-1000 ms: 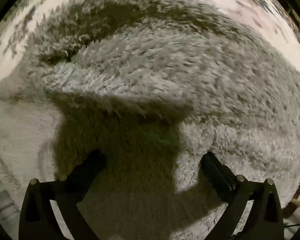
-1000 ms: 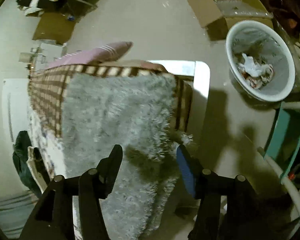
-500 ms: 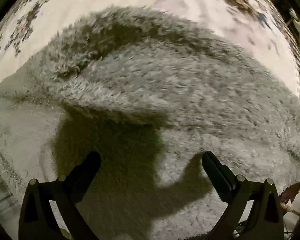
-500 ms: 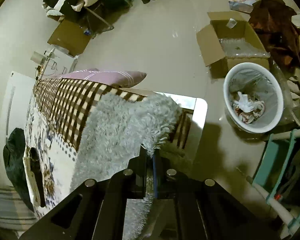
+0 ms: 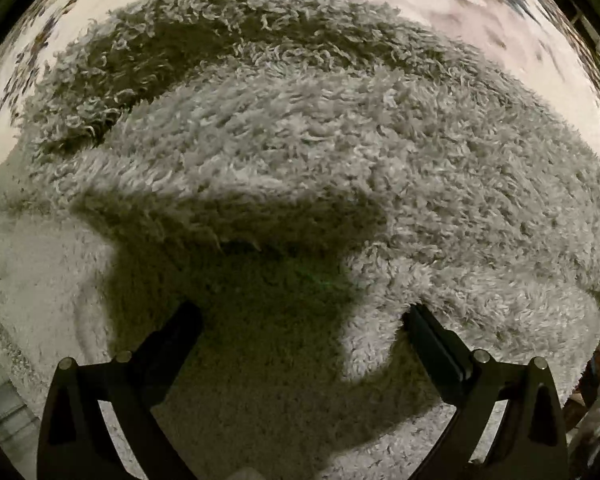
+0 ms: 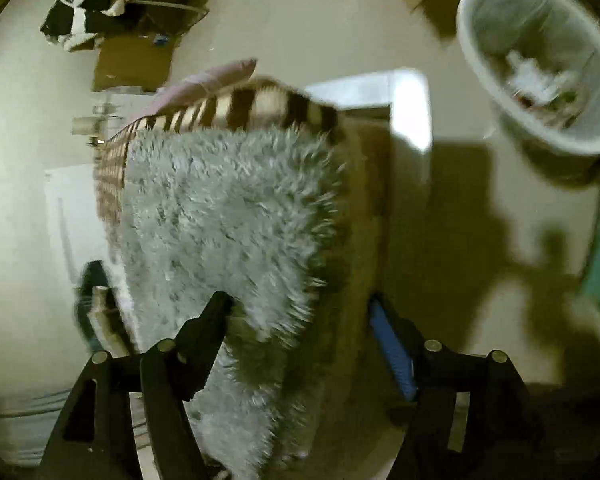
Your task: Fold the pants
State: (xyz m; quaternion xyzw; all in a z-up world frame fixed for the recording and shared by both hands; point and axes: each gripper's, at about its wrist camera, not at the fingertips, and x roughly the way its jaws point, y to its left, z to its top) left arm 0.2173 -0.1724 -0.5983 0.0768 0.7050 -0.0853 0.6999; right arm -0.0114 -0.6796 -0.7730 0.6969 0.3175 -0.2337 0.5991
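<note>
Since the earlier frames the right claw (image 6: 300, 316) has dropped lower and closer over the end of the bed (image 6: 410, 112); it was pinched shut on the fringe of the shaggy grey pants (image 6: 228, 216) half a second ago, and its jaws have just been opening, so they now stand apart with the loose corner of fleece lying between them but not pressed by either pad. That release reads as a set-down: the fabric seems to have been carried to this end and let go so it can settle on the checked blanket (image 6: 260, 106) rather than slide off toward the floor (image 6: 300, 20). The left claw (image 5: 300, 320) has crept a little across the cloth and hangs straight down over it, fingers wide and gripping nothing, its shadow falling on the smoother inner side of the fabric. Seen from the left wrist, the pants (image 5: 340, 152) already lie doubled, a thick curly layer lapped over the flatter one, with the fold edge running across just ahead of the fingertips. Holding the left claw open there probably readies it to pin or pick that edge for the next fold. The wastebasket (image 6: 540, 64) stands well apart on the floor, beyond the bed corner.
</note>
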